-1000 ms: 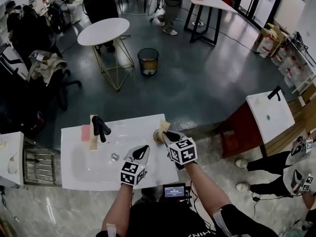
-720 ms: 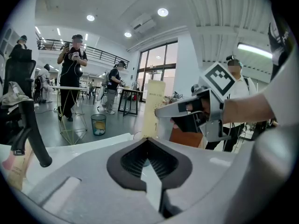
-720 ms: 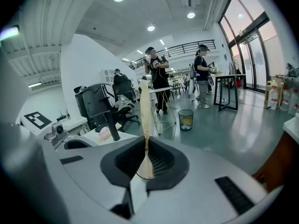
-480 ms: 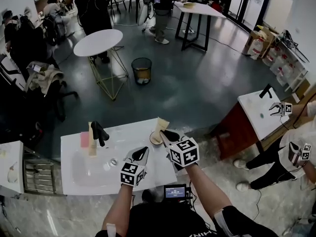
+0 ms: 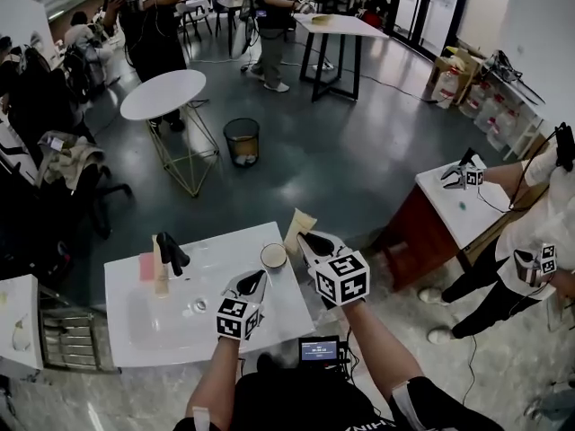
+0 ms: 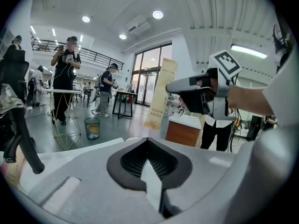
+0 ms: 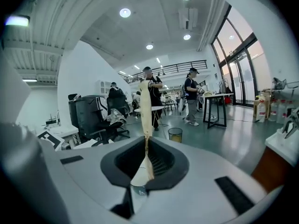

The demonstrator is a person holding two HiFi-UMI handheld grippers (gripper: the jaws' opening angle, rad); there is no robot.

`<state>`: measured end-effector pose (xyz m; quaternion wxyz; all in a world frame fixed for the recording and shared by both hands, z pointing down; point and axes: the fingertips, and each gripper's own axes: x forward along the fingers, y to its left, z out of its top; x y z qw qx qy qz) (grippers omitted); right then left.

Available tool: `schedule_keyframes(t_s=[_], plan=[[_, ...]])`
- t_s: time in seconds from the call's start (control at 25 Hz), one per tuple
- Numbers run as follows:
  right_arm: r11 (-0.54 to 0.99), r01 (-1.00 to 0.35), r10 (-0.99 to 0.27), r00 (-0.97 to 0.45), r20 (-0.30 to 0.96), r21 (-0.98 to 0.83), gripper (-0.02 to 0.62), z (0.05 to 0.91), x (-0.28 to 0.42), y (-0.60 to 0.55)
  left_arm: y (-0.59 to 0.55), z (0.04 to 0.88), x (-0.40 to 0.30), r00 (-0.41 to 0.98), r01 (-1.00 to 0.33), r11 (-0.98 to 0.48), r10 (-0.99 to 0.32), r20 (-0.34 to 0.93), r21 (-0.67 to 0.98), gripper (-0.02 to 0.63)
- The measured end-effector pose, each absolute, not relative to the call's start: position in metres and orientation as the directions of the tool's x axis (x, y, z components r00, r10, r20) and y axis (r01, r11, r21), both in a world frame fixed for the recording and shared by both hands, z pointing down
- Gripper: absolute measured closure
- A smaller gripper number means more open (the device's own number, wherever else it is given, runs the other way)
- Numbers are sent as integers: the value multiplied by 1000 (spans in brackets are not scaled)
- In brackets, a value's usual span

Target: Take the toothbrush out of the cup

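Right gripper (image 5: 304,237) has its jaws closed on the lower end of the toothbrush (image 5: 299,224), a flat tan card pack printed TOOTH BRUSH; the pack stands nearly upright out of the jaws, clear of the cup (image 5: 273,257), just up and to the right of its rim in the head view and not touching it; the right gripper view shows the thin card edge-on, pinched between the dark pads. Left gripper (image 5: 257,277) has its jaws pressed together with nothing between them; it hangs near the cup, on the person's side of it and slightly to its left.

The cup stands upright on the white washbasin top (image 5: 171,339), close to the top's far right corner; left of the cup, across the sunken bowl, rises a black tap (image 5: 171,251); a pink strip (image 5: 146,266) and a tan strip (image 5: 161,265) lie just beside the tap, on the side away from the cup. Beyond the cup, well apart on the grey floor, stand a waste bin (image 5: 241,142) and a round white table (image 5: 163,94).
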<state>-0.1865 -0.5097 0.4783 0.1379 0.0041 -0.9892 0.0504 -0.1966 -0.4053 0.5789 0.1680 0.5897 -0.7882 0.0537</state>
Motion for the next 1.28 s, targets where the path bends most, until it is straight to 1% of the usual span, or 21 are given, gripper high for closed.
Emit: schedule_keyframes(t_s=[0.28,0.6,0.88,1.28], plan=[[991,-70,-29,-941,337,-110,571,509,-160,-519,-411,583,-188,-224,-954,277,-915,336,117,597],[987,-72,-10,-921,389,-146,572,544,-139,-509,-412,594,-176,-209,-955,268,-912,353,125,597],[984,-48,26,-913,408,-171,574,560,-137,-493,-410,599,-173,-198,-956,260,-914,355,135,597],[984,-28,48,-912,408,-177,574,560,-138,-489,-414,597,-170,-181,-960,243,-920,347,143,597]])
